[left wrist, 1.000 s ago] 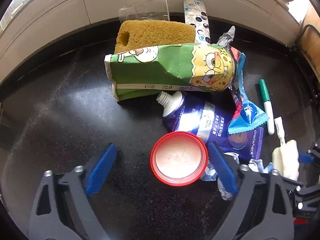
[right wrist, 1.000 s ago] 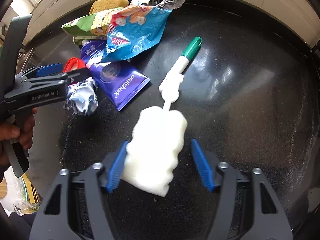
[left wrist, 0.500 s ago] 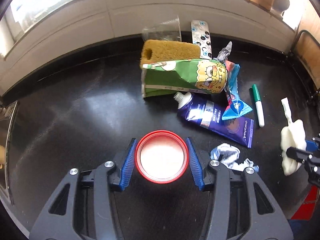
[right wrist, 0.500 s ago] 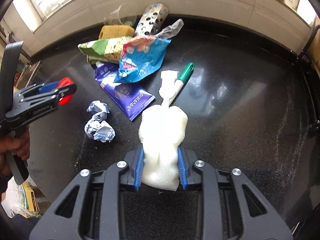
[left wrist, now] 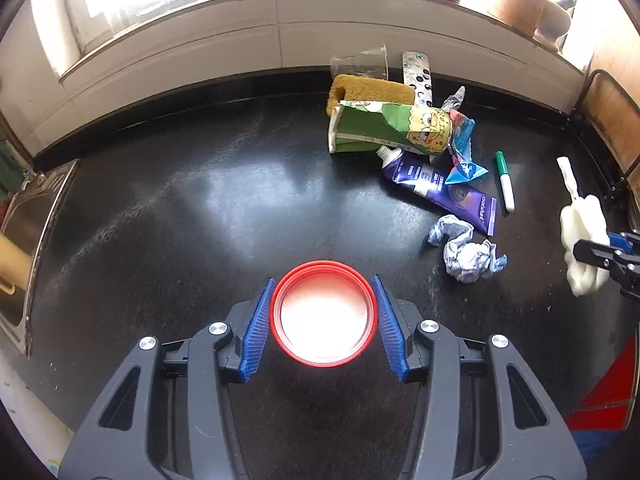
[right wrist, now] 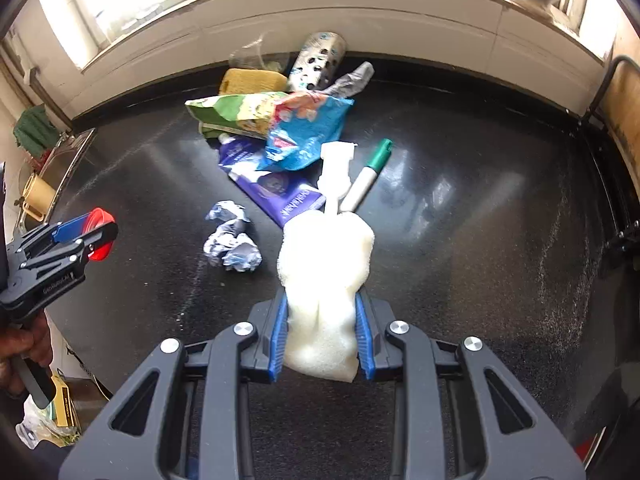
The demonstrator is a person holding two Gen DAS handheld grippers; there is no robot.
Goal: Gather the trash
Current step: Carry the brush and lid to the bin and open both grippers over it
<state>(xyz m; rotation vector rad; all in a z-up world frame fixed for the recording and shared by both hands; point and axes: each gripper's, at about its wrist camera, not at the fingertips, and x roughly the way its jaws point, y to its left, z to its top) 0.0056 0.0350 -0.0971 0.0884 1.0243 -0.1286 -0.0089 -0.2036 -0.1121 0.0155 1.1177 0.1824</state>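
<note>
Left gripper (left wrist: 323, 316) clamping a red lid (left wrist: 323, 313) btwn its blue pads, jaws having just been closing onto it – carrying it above the black counter (left wrist: 168, 208). Right gripper (right wrist: 320, 334) squeezing a white sponge brush (right wrist: 326, 276), jaws having just been closing on the foam w/ handle sticking fwd. Lying on the counter near the back: crumpled wrapper (left wrist: 466, 254), purple tube (left wrist: 440, 186), green marker (left wrist: 505, 182), green carton (left wrist: 390, 130), yellow sponge (left wrist: 370, 92), blue packet (right wrist: 308, 132).

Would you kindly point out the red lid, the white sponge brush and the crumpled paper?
red lid (left wrist: 324, 316), left wrist view, pale inside.
white sponge brush (right wrist: 326, 272), right wrist view, foam head.
crumpled paper (left wrist: 466, 254), left wrist view, middle.
</note>
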